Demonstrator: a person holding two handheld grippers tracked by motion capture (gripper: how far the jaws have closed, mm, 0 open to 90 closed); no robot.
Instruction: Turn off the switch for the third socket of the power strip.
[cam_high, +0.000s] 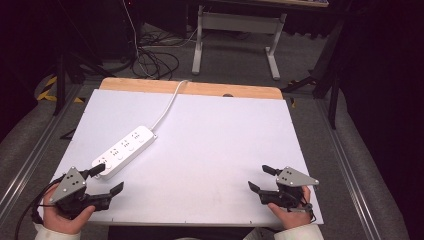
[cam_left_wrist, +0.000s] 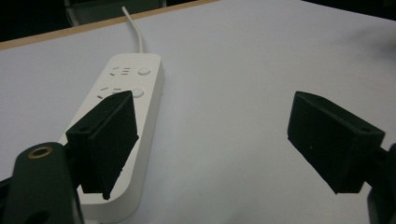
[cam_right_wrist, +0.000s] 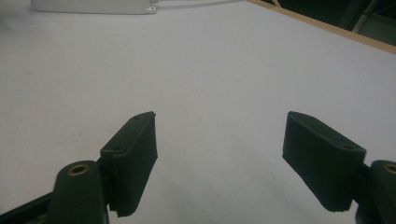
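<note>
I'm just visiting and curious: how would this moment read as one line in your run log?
left gripper: open, beside power strip | right gripper: open, over bare table | nothing held

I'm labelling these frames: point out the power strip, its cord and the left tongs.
power strip (cam_high: 123, 151): high view, top face, mid-body.
cord (cam_high: 166, 107): high view, middle of its run.
left tongs (cam_high: 108, 179): high view, between the open tips.

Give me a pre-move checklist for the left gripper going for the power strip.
1. Left gripper open: ok, jaws stand wide with nothing between them.
2. Power strip lies flat on the table: ok.
3. Left gripper lined up on the strip: not ok, one jaw overlaps its near end, the other stands off to the side.
4. Cord free: ok, it runs off the far edge.
5. Right gripper out of the way: ok, open, at the near right.
</note>
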